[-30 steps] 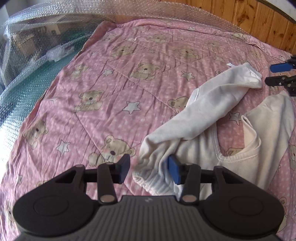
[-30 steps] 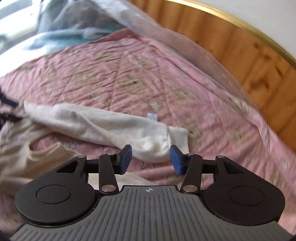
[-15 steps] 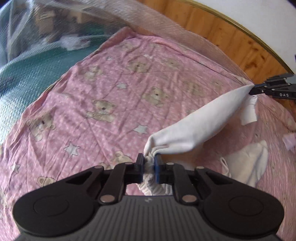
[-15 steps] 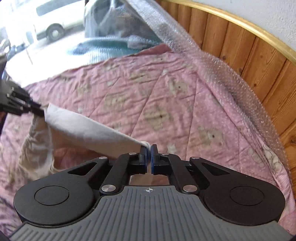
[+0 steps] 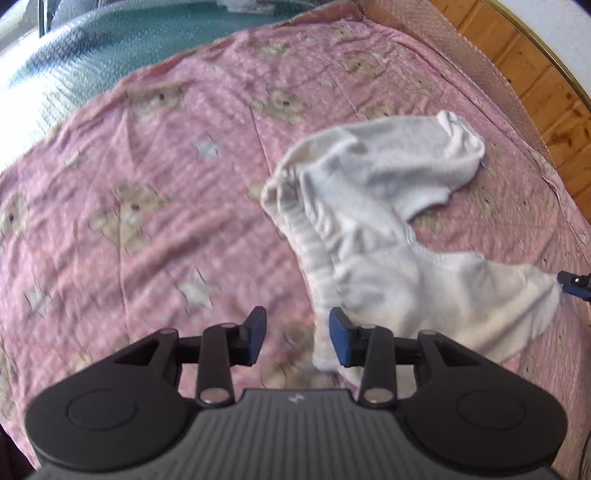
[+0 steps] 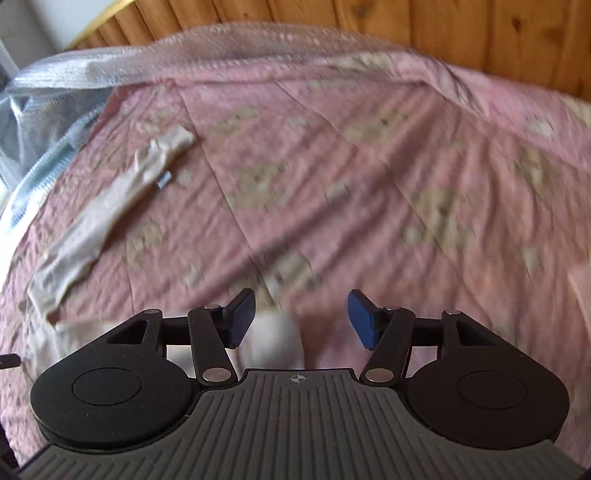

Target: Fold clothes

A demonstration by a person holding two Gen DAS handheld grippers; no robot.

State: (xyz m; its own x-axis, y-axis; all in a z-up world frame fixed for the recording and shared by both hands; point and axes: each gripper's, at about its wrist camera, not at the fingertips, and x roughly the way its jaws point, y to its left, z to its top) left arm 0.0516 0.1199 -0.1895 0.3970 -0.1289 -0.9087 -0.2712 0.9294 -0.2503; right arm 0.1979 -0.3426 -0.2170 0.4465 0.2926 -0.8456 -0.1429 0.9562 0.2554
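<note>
A white sweatshirt [image 5: 373,206] lies crumpled on the pink teddy-bear bedspread [image 5: 147,192]. My left gripper [image 5: 297,328] hangs over its ribbed hem [image 5: 317,258]. Its jaws are opening; the hem's edge lies just beside the right pad, and nothing is pressed. The other gripper's tip [image 5: 572,286] shows at the garment's far right corner. In the blurred right wrist view, my right gripper [image 6: 301,317] is opening too, with a white bit of cloth [image 6: 273,339] loose below the jaws. A sleeve [image 6: 107,206] stretches away to the left.
Wood panelling [image 6: 369,18] runs behind the bed. Bubble wrap [image 6: 221,55] covers the bed's far edge. A teal cover under plastic [image 5: 92,55] lies beyond the bedspread in the left wrist view. A small blue tag [image 6: 164,180] sits by the sleeve.
Half a second ago both grippers were shut on the sweatshirt and held it stretched above the bed. Both have let go; the garment has dropped onto the bedspread and both hands have rolled and shifted.
</note>
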